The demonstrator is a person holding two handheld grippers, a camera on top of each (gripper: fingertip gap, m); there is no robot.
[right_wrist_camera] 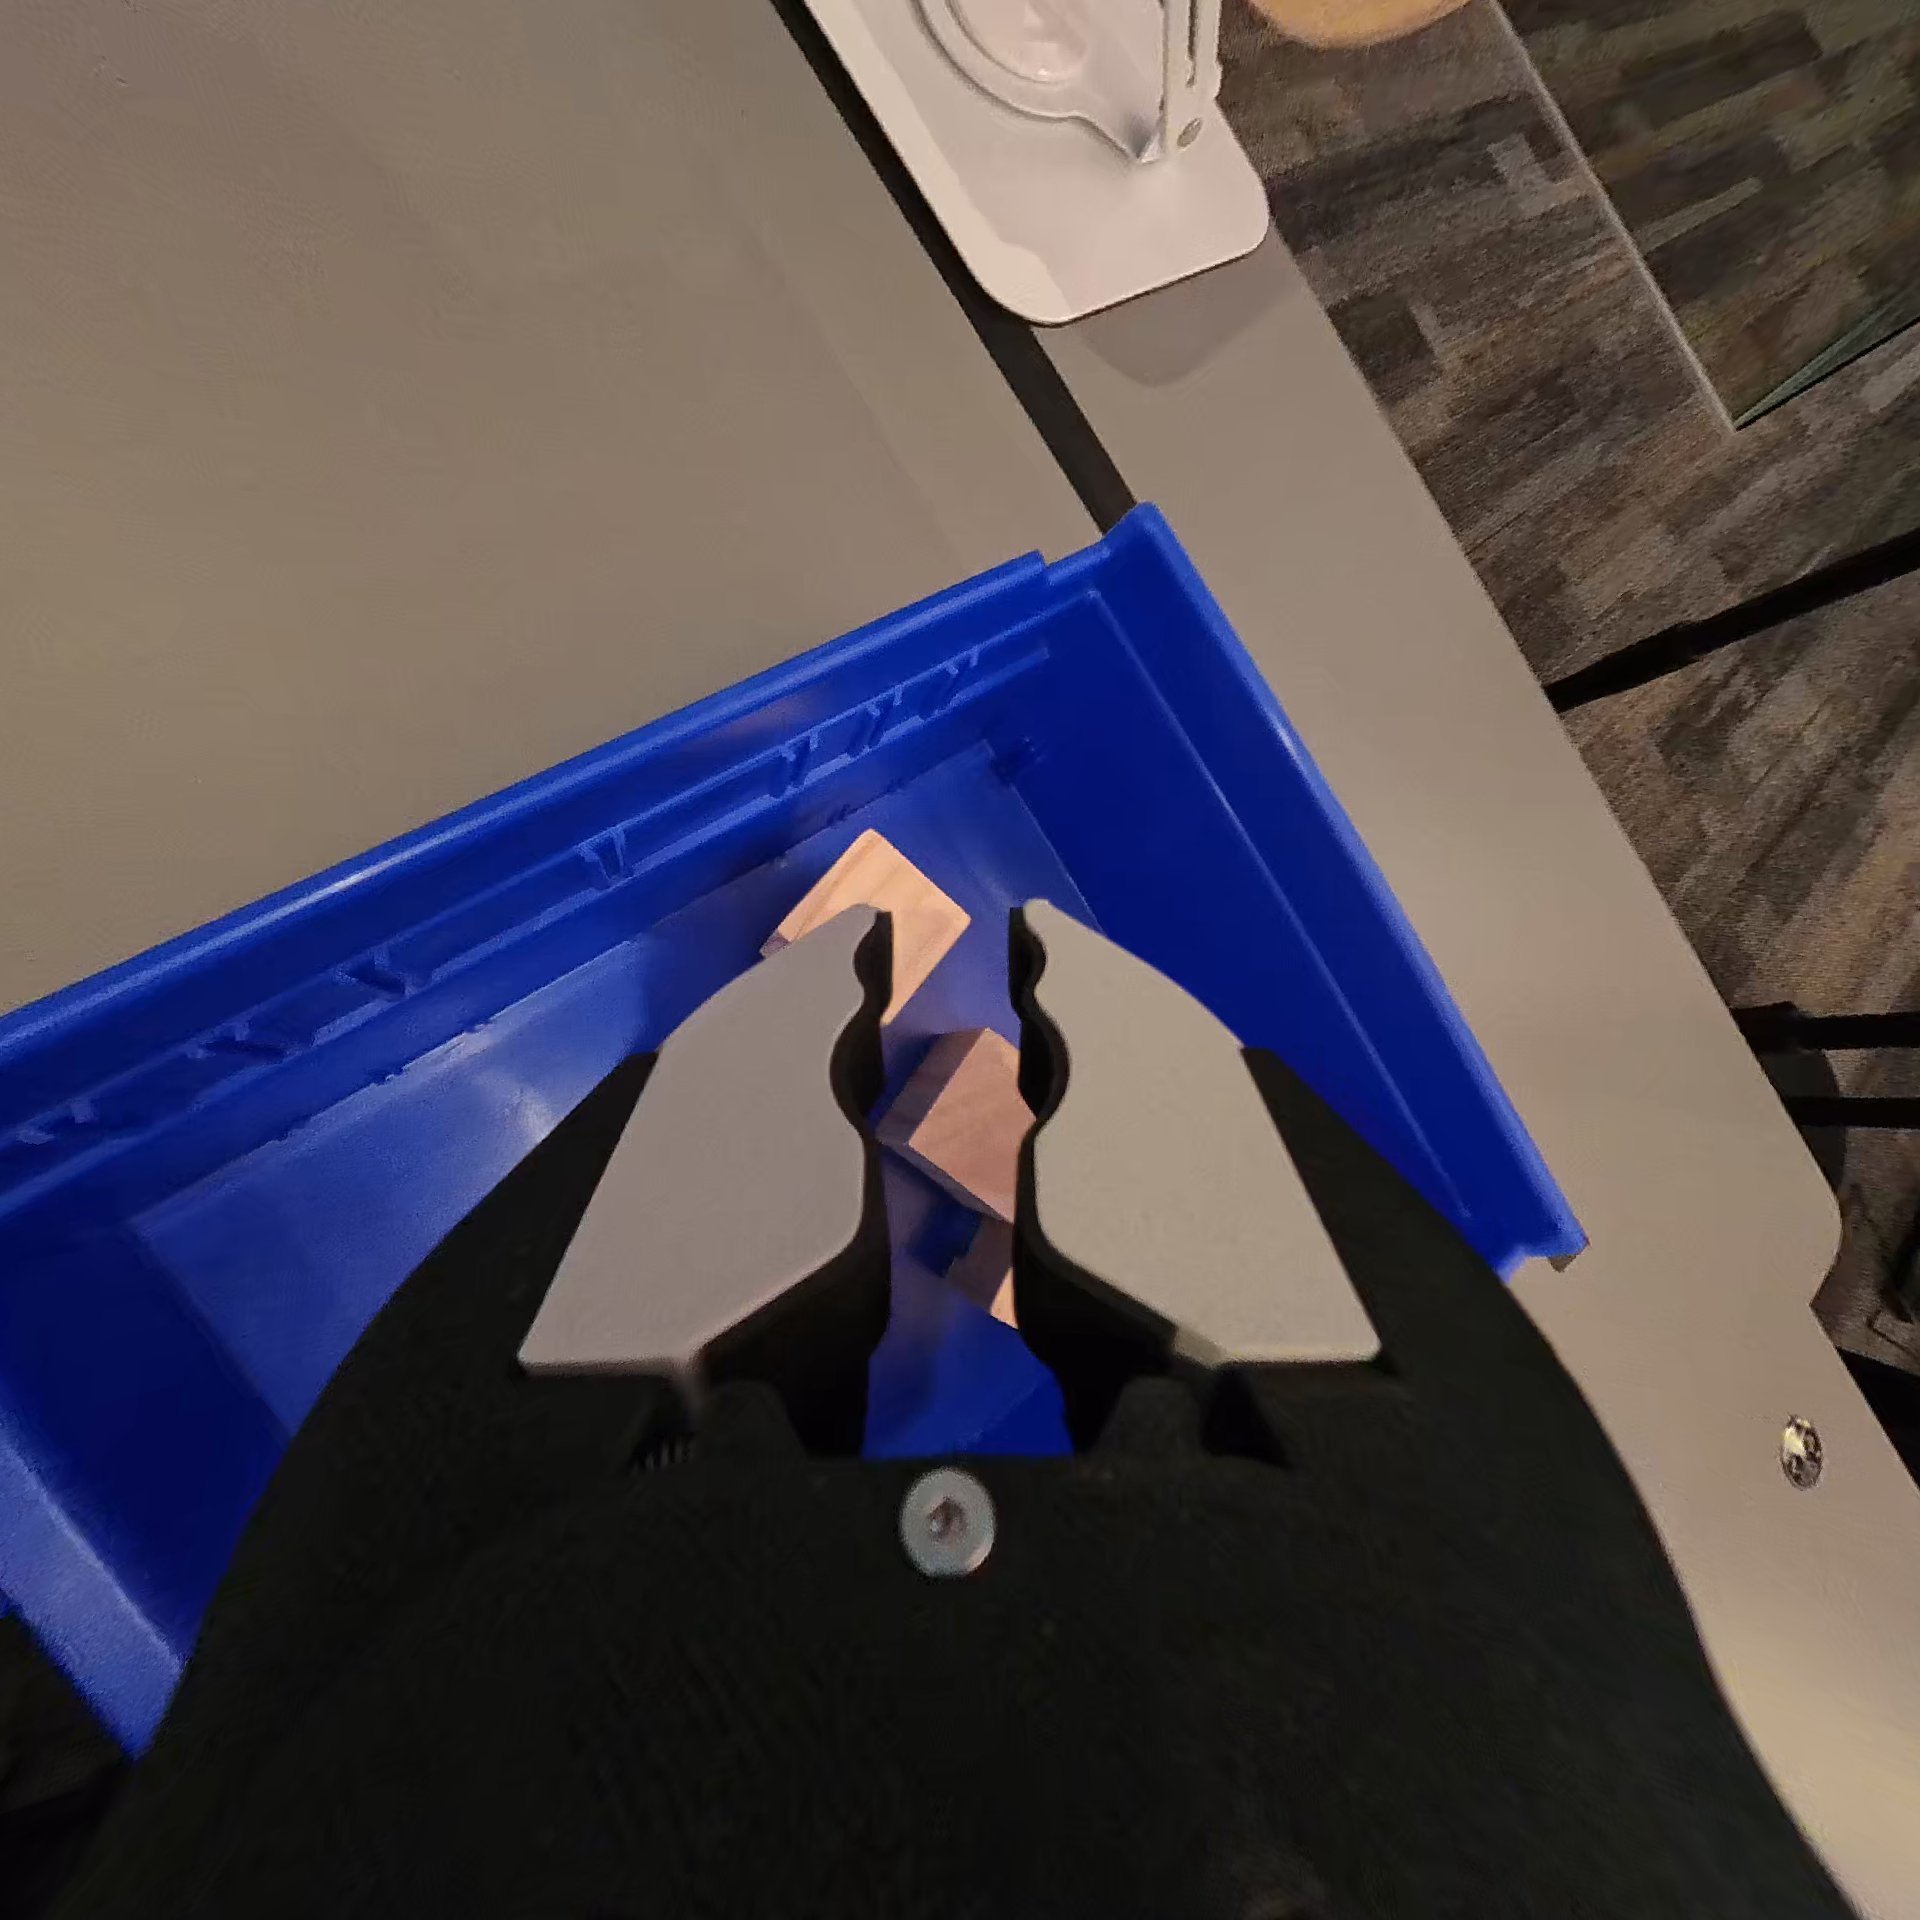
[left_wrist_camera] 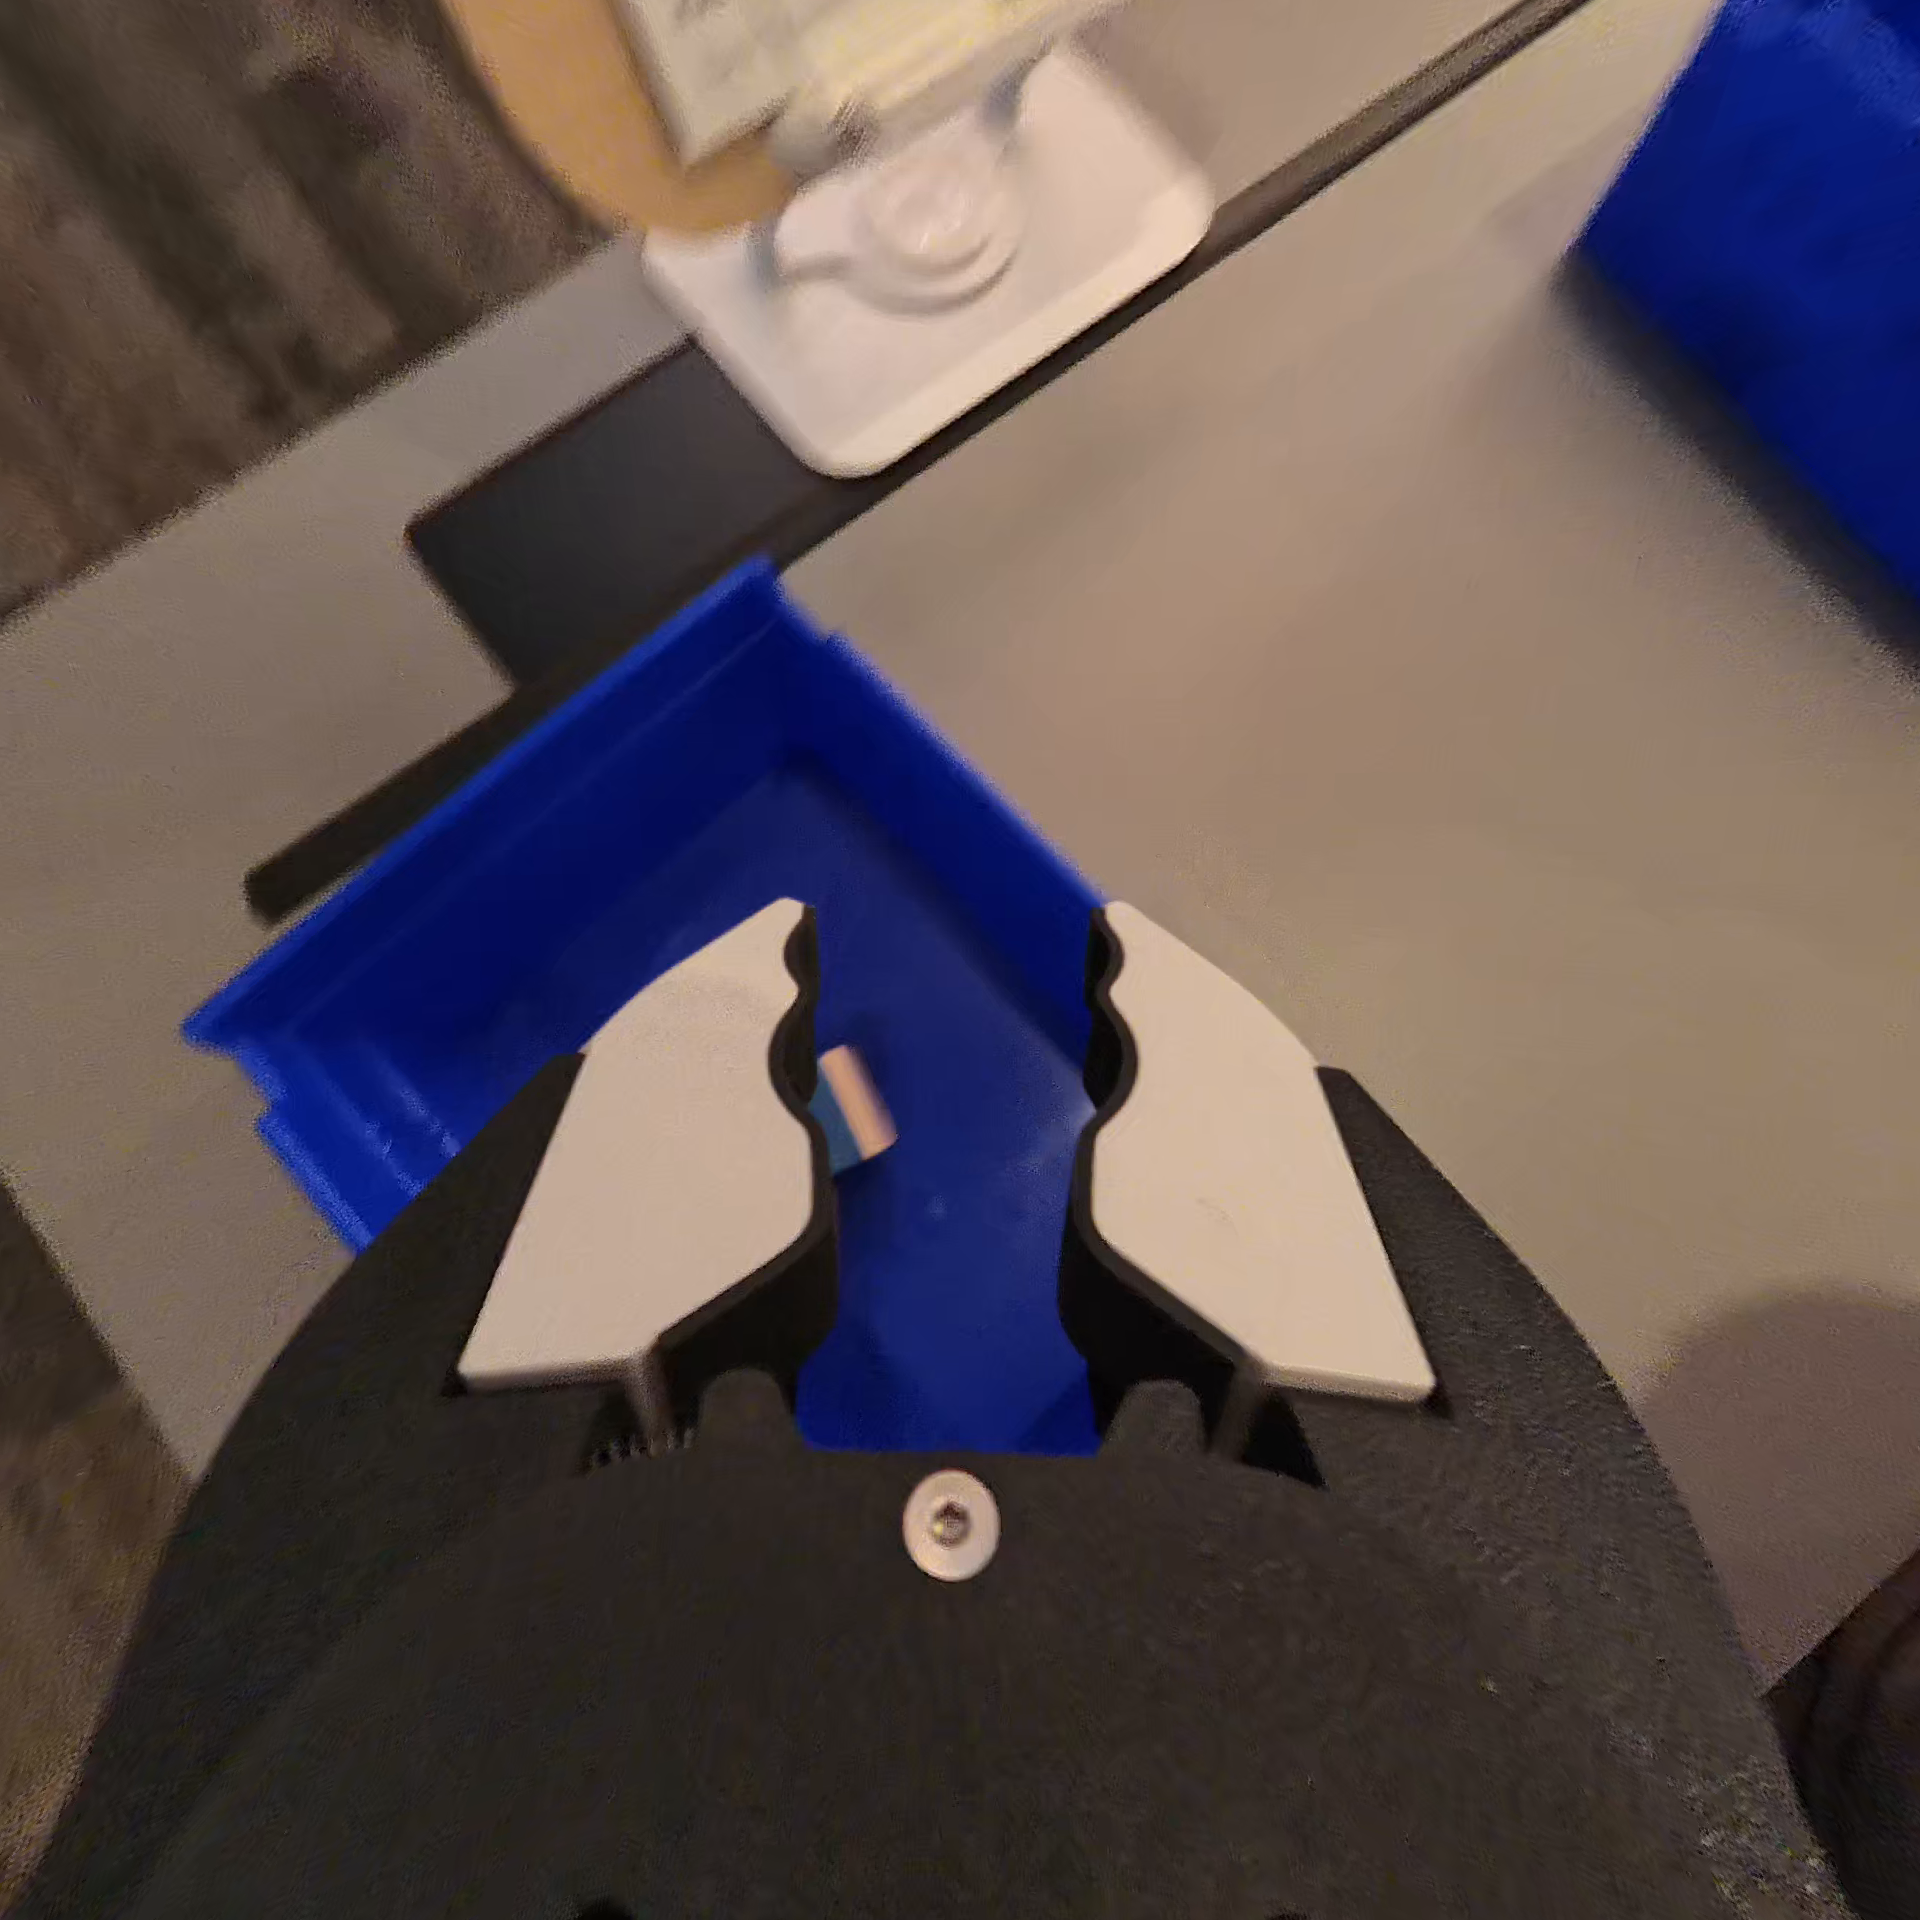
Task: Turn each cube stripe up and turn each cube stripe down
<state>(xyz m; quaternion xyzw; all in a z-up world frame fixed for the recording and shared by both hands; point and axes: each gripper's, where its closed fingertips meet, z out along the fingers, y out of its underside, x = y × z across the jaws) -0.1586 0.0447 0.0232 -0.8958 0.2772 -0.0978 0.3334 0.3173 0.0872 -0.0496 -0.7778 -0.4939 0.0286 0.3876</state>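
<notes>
Cube (right_wrist_camera: 961,1127) sits btwn right gripper (right_wrist_camera: 945,925) jaws, apart, not yet clamped; left gripper (left_wrist_camera: 945,935) apart, empty, over bin (left_wrist_camera: 582,831).

Dim warm light, motion blur, wide-angle edge bending

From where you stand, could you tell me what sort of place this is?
Probably an office or lab workspace. A plain grey table with a black edge strip stands on patterned carpet tiles, with blue plastic bins on it and a white stand base at its edge.
</notes>
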